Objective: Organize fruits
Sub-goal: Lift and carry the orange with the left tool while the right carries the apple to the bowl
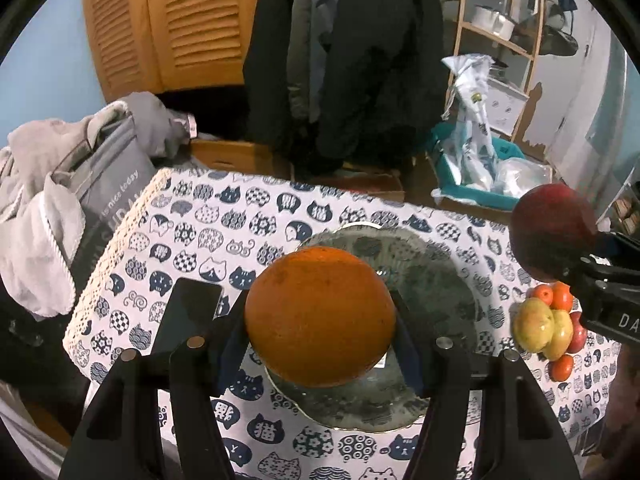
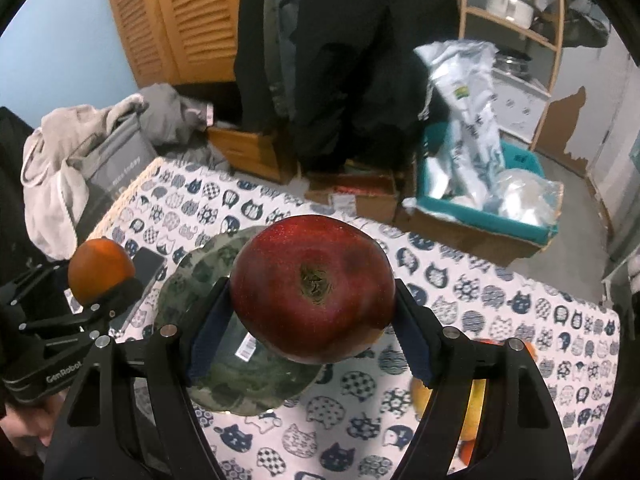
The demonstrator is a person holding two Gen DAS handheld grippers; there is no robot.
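Observation:
My left gripper (image 1: 320, 316) is shut on a big orange (image 1: 320, 316), held above a grey-green glass plate (image 1: 432, 264) on the cat-print tablecloth. My right gripper (image 2: 314, 296) is shut on a dark red apple (image 2: 314, 292) over the same plate (image 2: 192, 272). The left wrist view catches the apple (image 1: 552, 232) at the right edge in the other gripper. In the right wrist view the orange (image 2: 100, 270) hangs at the left. A heap of fruit (image 1: 548, 328), yellow-green pears and small orange and red ones, lies on the cloth right of the plate.
A black phone (image 1: 188, 312) lies left of the plate. Grey clothes and a grey bag (image 1: 96, 200) crowd the table's left end. Beyond the far edge stand cardboard boxes (image 2: 360, 196), a teal bin of plastic bags (image 2: 480, 200), hanging coats and a wooden shelf.

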